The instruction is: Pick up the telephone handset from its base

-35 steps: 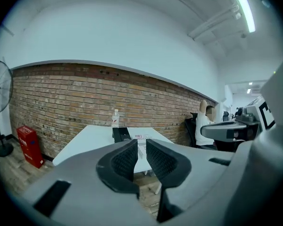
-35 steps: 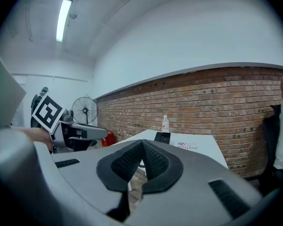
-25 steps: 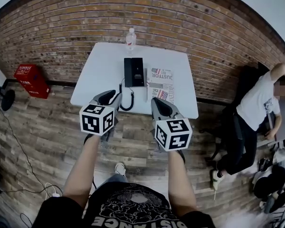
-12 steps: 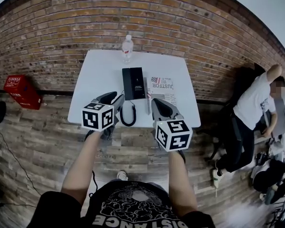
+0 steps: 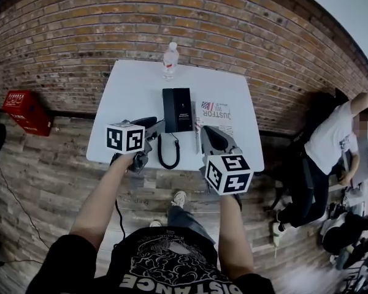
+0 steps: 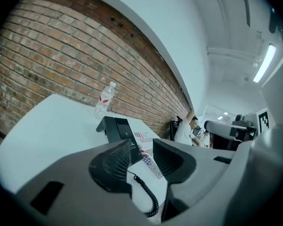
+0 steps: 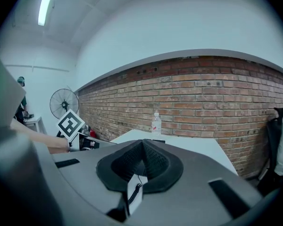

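Telephone handset (image 5: 170, 109) lies on its base (image 5: 184, 110), near capped bottle (image 5: 169, 60).

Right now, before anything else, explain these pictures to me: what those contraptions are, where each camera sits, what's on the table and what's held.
There is no robot here: a person holds a two-jaw tool in each hand. The wide picture comes from a camera on their head, looking down. The other two come from cameras riding on each tool, looking along its jaws. On the white table are a black telephone with its coiled cord, a water bottle and a newspaper. The left hand-held gripper has just been opening its jaws, with nothing between them. The right hand-held gripper has its jaws together, empty. Nothing is held yet.
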